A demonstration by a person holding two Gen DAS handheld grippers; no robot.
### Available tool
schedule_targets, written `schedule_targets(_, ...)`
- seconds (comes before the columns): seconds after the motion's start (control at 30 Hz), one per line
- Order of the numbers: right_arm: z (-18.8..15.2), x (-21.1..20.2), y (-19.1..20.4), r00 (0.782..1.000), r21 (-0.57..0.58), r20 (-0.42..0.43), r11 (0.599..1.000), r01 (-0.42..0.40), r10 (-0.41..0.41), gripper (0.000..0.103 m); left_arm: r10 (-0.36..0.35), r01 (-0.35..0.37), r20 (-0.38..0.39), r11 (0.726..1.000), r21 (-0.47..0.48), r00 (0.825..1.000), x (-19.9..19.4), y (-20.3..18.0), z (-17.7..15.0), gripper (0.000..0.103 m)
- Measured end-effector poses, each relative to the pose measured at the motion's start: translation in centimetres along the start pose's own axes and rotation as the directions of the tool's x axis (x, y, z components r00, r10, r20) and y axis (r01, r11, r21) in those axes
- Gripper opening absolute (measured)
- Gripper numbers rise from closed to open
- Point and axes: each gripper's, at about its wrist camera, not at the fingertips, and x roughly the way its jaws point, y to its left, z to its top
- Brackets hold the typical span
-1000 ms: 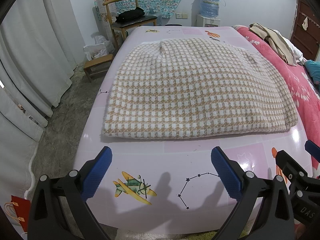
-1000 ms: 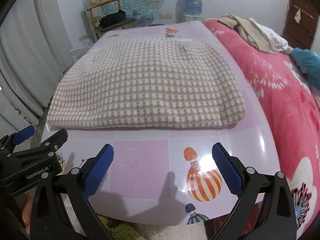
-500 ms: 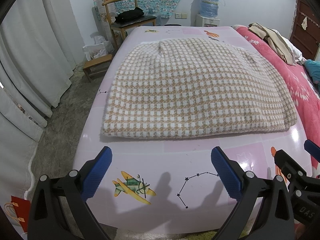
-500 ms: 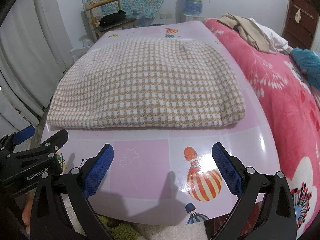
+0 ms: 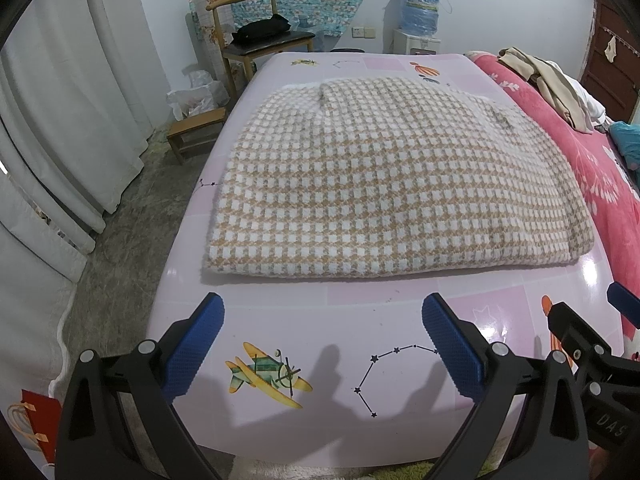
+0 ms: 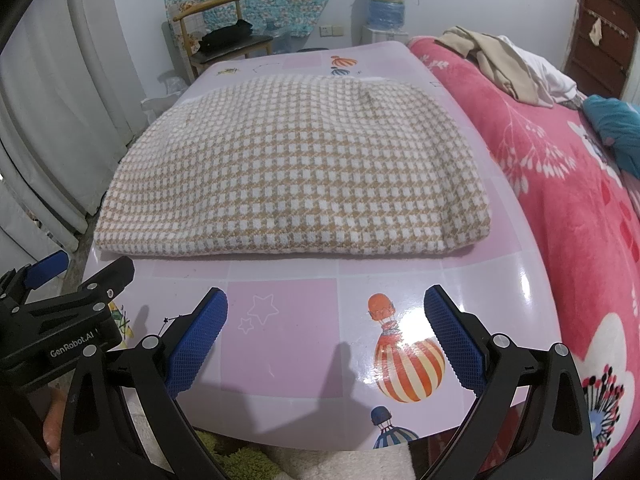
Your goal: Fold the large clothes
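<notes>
Checked garment point(image 5: 384, 184): tan-and-white houndstooth knit, thick and fuzzy, lying flat on the pink patterned tabletop point(image 5: 280, 332). Already doubled over, judging by the rounded, layered edge at its near right corner; outline roughly rectangular, far edge bowed. A small pucker shows near the far edge. Surface smooth, no loose sleeve visible.

Step in hand, as a judgement: a pause between folds, or the fold finished. Nothing is gripped. If another fold is wanted, the next move calls for both tools to reach forward to the garment's near edge, one at each corner, pinch through all layers and carry the edge toward the far side.

Left hand-held gripper point(image 5: 322, 344): jaws spread wide, empty, hovering over the bare tabletop short of the garment's near edge. Right hand-held gripper point(image 6: 326, 336): likewise wide and empty, beside the left one, nearer the garment's right corner.

Beyond the garment's right side, a pink floral bed point(image 6: 580, 200) with loose clothes; beyond its far left corner, a wooden chair point(image 5: 256, 36).
</notes>
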Motion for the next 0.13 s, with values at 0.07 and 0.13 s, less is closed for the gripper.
schedule_targets(0.07, 0.01, -0.01, -0.01, 1.000, 0.001, 0.000, 1.000, 0.001, -0.001, 0.095, 0.002, -0.002, 0.000, 1.000, -0.003, 1.000, -0.04, 0.00, 0.02, 0.097)
schedule_targets(0.13, 0.03, -0.01, -0.03, 1.000, 0.000, 0.000, 1.000, 0.001, -0.001, 0.095, 0.003, -0.003, 0.000, 1.000, -0.003, 1.000, -0.05, 0.05, 0.07, 0.097)
